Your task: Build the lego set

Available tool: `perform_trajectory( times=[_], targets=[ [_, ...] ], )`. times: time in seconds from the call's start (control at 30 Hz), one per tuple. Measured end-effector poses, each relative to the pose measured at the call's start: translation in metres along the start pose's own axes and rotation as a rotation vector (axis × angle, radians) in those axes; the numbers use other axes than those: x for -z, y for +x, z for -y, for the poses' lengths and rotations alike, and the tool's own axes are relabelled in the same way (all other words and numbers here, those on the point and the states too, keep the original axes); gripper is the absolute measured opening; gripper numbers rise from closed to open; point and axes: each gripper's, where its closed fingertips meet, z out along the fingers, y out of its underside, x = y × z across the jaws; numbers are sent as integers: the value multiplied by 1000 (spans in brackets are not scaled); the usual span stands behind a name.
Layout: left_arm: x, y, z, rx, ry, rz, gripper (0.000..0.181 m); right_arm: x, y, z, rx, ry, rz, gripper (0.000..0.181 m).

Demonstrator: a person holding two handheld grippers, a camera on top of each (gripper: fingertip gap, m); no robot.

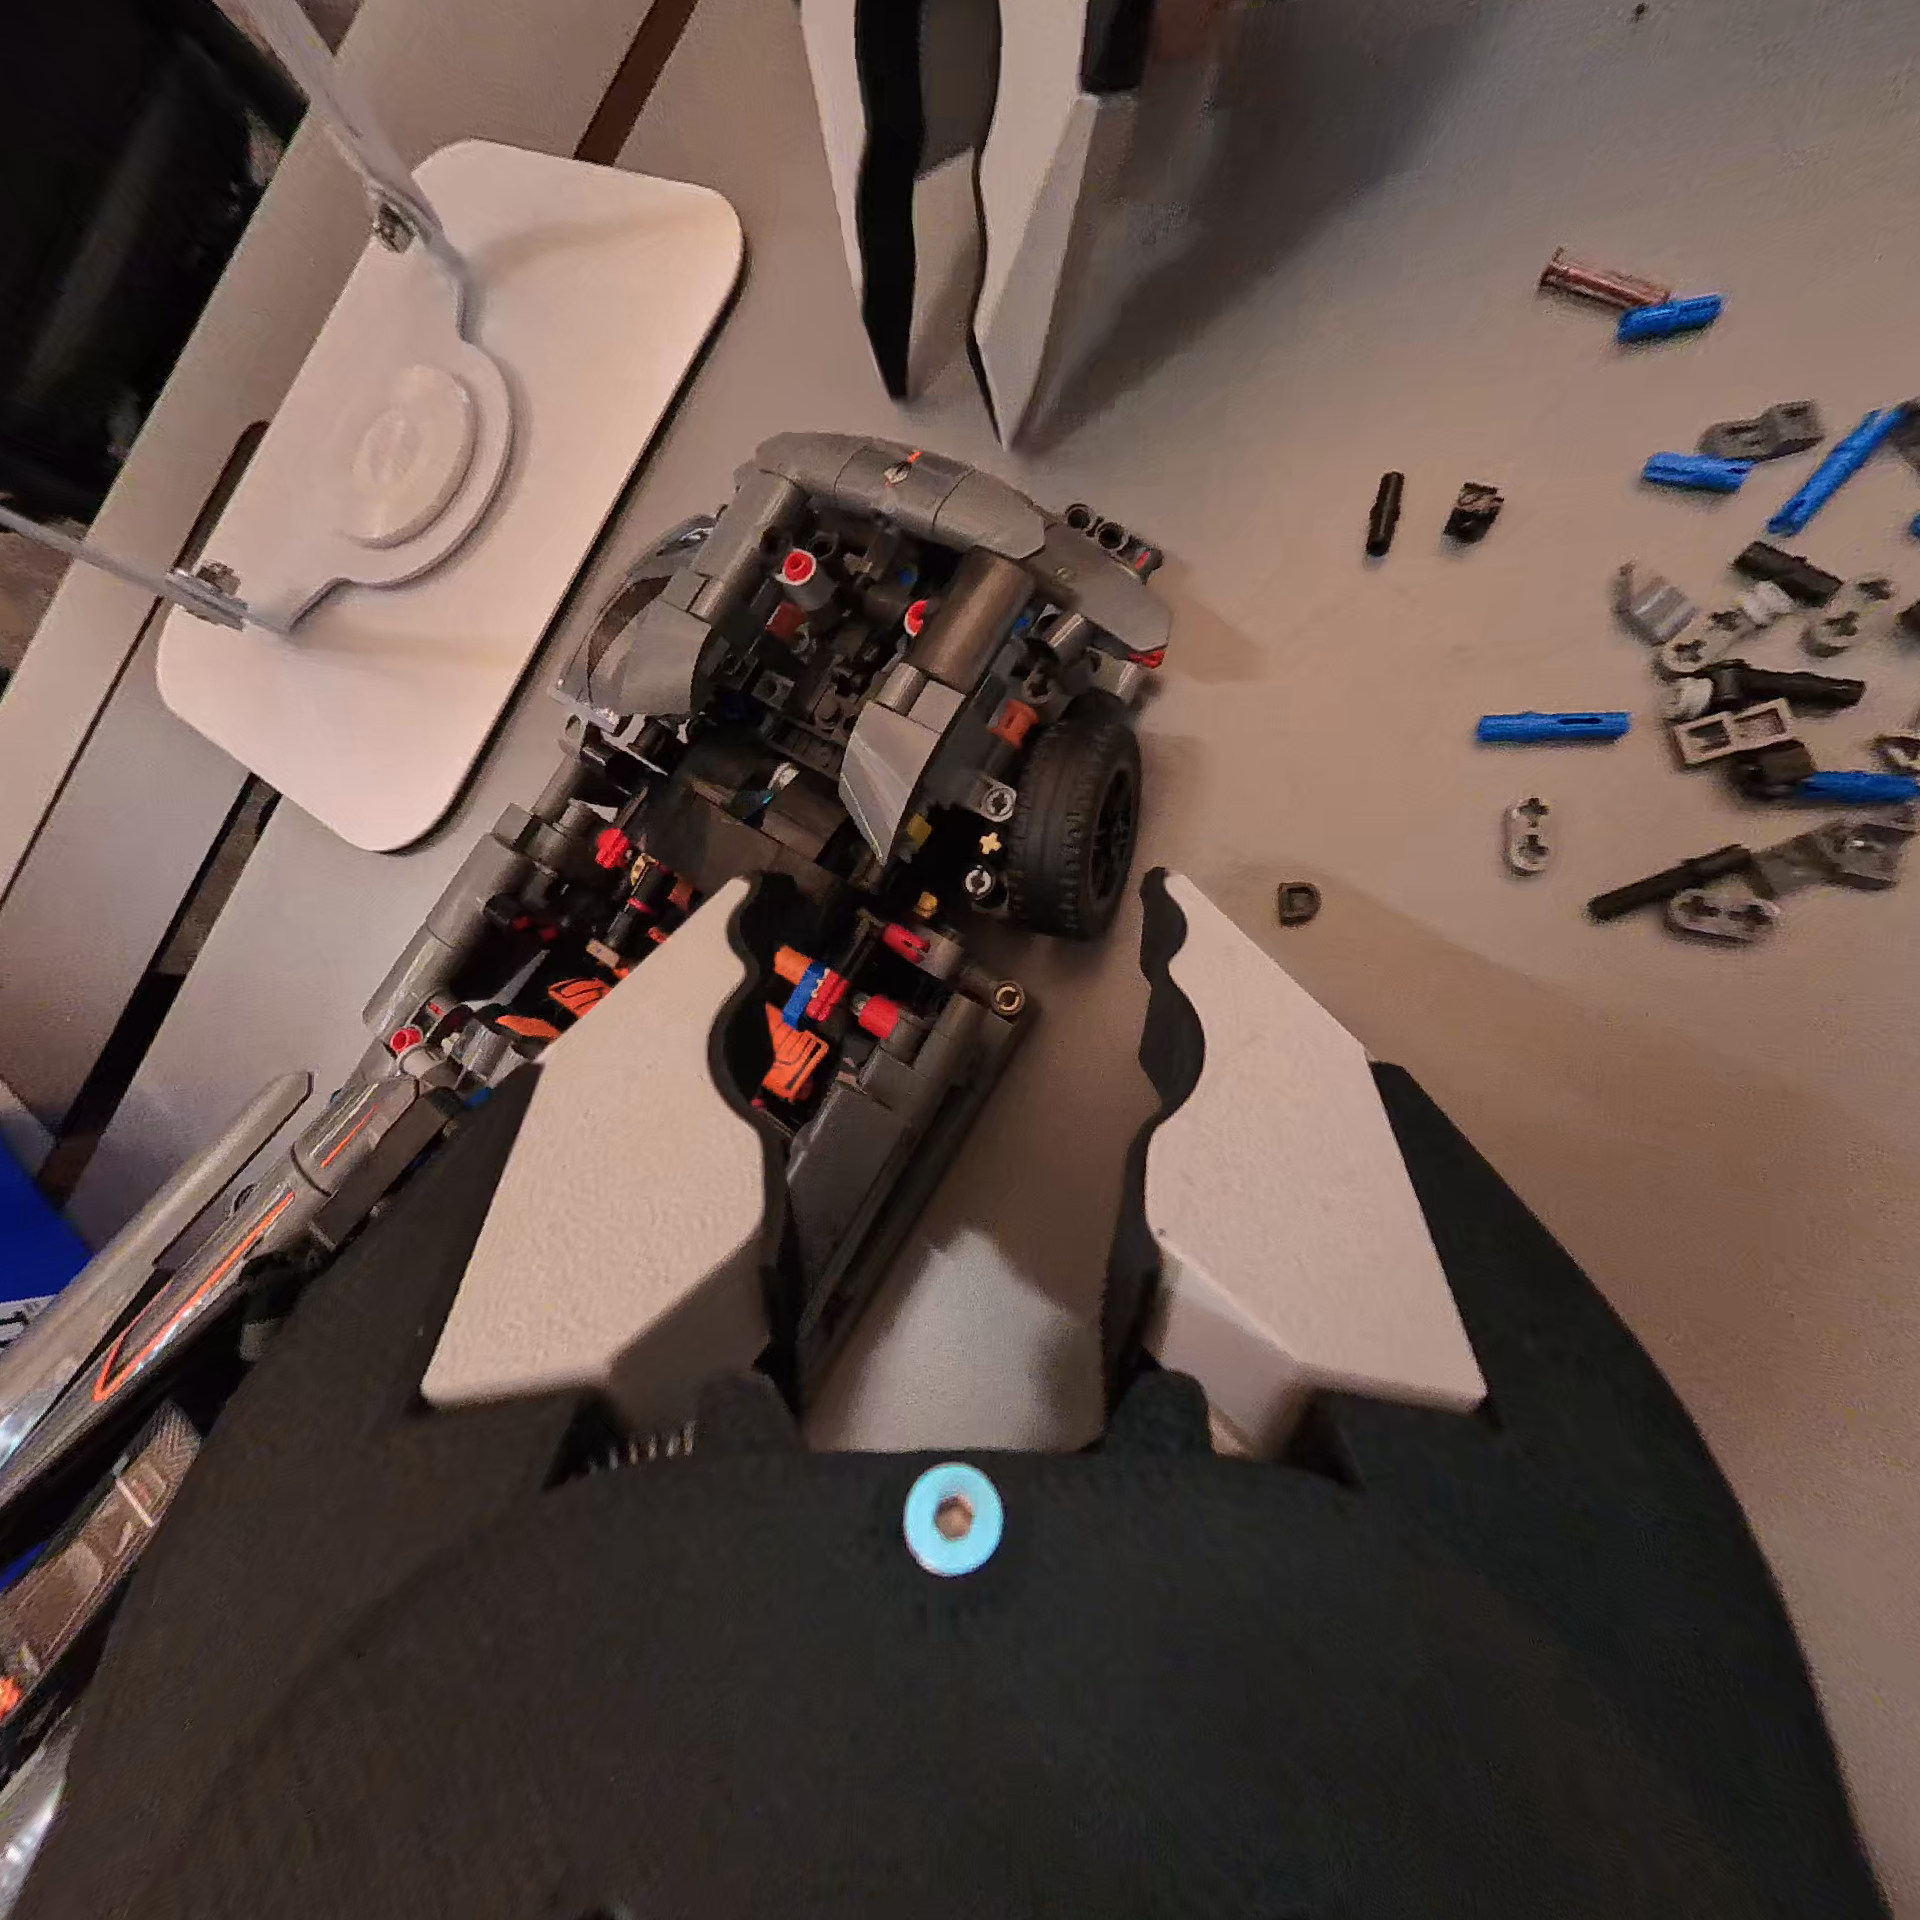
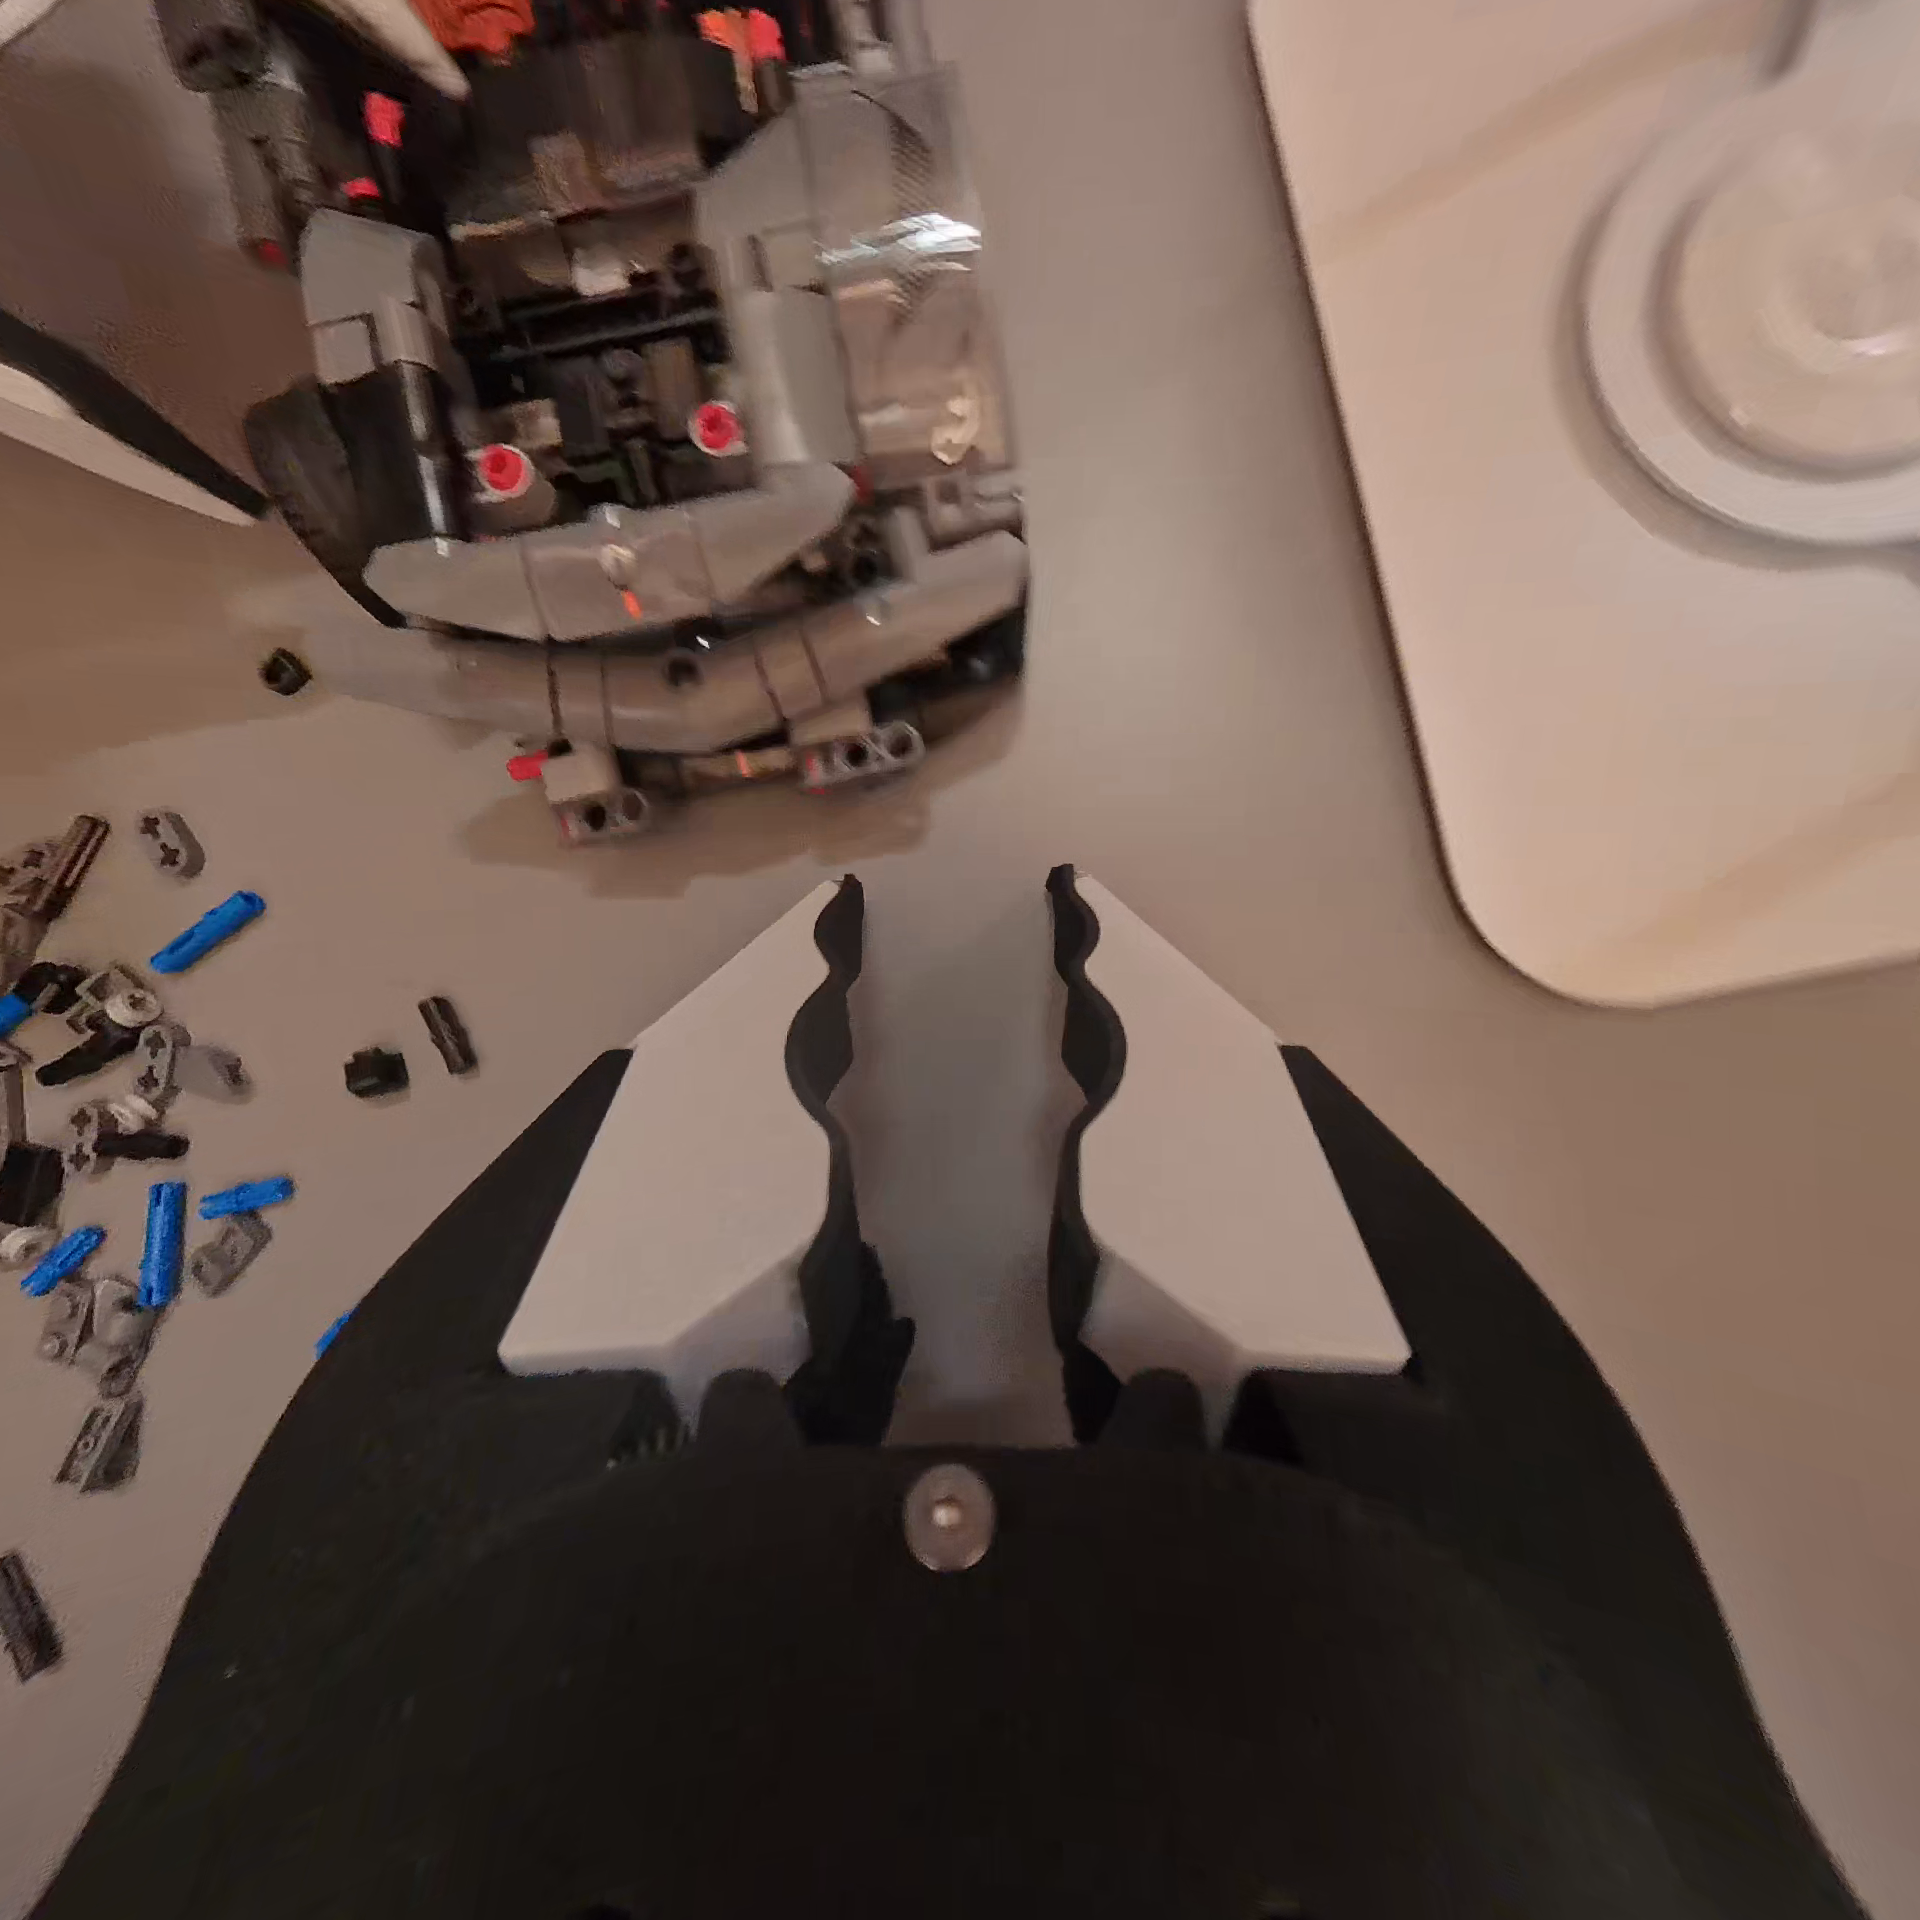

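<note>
The left gripper hung spread wide over the middle of the toy car, holding nothing, its jaws straddling the car's near side panel without clearly touching it. The right gripper was also parted and empty, poised above bare table just short of the car's curved grey end; in the left wrist view it showed as two white fingers beyond the far end of the car.

The half-built car lay on the table, one black wheel fitted on its side, with red, blue and orange pins showing inside the open frame. Loose pieces, grey, black and blue, were scattered well apart from it to one side, with a small black piece lying alone nearer the wheel. A white stand base sat beside the car on the other side.

As a judgement, the main risk lay in the wide left jaws closing on the side panel or the exposed inner pins, which could pop parts loose or shove the whole car across the table. A careless sweep by either gripper could also scatter the tiny loose pieces. The right wrist view was blurred, so close contact there could not be judged.

No brand mark or readable writing showed on anything.
</note>
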Motion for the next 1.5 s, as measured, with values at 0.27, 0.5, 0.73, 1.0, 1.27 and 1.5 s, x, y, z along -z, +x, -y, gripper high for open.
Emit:
perform_trajectory(
  times=[0.27, 0.5, 0.73, 1.0, 1.27, 1.5],
  targets=[
    [-3, -7, -6, -55, 4, 96, 70, -14, -11, 16, 93, 53, 20, 26],
    [-3, -9, -10, -72, 18, 123, 72, -10, -15, 29, 67, 132, 55, 37],
    [-3, -13, -12, -92, 18, 171, 74, -18, -18, 27, 126, 97, 27, 22],
    [-2, -16, -13, -135, 24, 221, 81, -9, -19, 39, 128, 150, 32, 22],
    [-3, -19, -13, -220, 6, 304, 98, -4, -18, 44, 112, 171, 44, 22],
    [-1, -30, -5, -336, -22, 420, 105, 8, -18, 55, 104, 200, 52, 21]
  ],
)
